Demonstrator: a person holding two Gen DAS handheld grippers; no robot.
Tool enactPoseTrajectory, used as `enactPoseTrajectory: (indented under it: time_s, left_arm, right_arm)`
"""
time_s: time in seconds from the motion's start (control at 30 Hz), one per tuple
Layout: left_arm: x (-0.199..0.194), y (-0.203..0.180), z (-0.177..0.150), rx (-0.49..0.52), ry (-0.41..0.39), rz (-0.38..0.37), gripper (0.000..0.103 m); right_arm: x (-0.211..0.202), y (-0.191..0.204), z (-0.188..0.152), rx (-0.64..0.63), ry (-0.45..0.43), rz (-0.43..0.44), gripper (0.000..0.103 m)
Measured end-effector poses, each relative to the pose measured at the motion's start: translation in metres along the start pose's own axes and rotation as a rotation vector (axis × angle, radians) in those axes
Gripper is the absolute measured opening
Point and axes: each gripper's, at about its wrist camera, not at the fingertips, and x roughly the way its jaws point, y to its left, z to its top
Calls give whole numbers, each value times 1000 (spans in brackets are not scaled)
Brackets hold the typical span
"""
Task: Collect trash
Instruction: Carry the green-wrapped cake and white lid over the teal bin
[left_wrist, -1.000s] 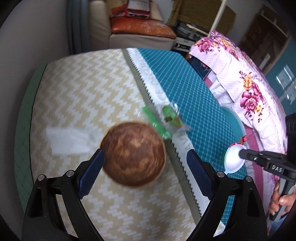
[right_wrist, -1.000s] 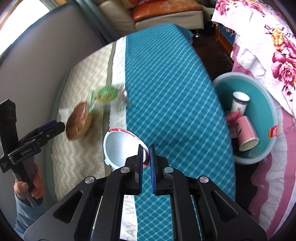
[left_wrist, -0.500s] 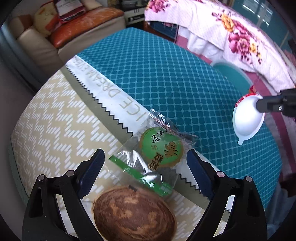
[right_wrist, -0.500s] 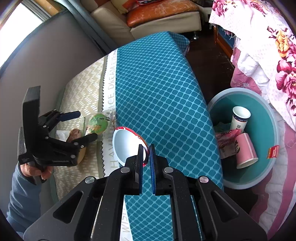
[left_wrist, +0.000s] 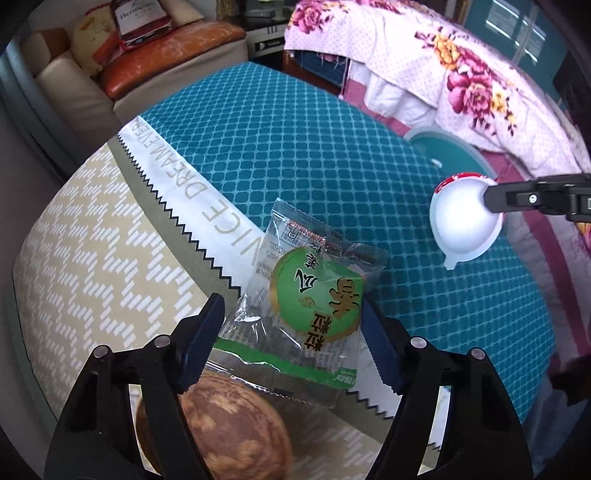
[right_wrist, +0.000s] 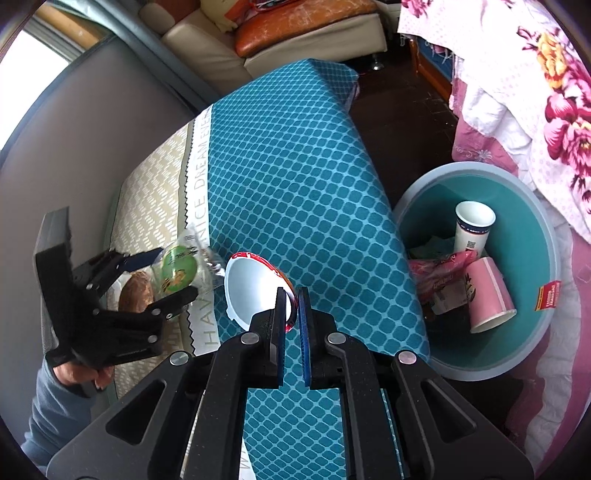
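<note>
- Trash is lying in two places: a snack wrapper is sitting on the table, and a white bowl is hanging in the air over it.
- The wrapper is see-through, with a green round label, and it is lying across the white strip between the blue cloth and the tan cloth.
- The left gripper is reaching around the wrapper with its jaws wide open, one on each side, and it is not squeezing it.
- A brown round thing is sitting just under that gripper, and the wrapper's edge is lying over it.
- The right gripper is pinching the bowl's red rim, with its jaws nearly closed on it.
- The bowl is tipping on its side above the blue cloth, near the table's edge.
- A blue tub is sitting on the floor just beside the table.
- A white cup, a pink cup and a pink bag are lying inside the tub.
</note>
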Motion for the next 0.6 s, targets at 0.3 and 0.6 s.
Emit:
enactPoseTrajectory:
  time_s: [0.3, 0.6]
  left_arm:
    - [-22, -21, -5, -107, -29, -23, 73]
    - [-31, -86, 16, -61, -53, -64, 73]
  right_arm:
    - [-28, -21, -5, 41, -69, 21, 7]
    - [-80, -65, -14, 118, -186, 13, 7]
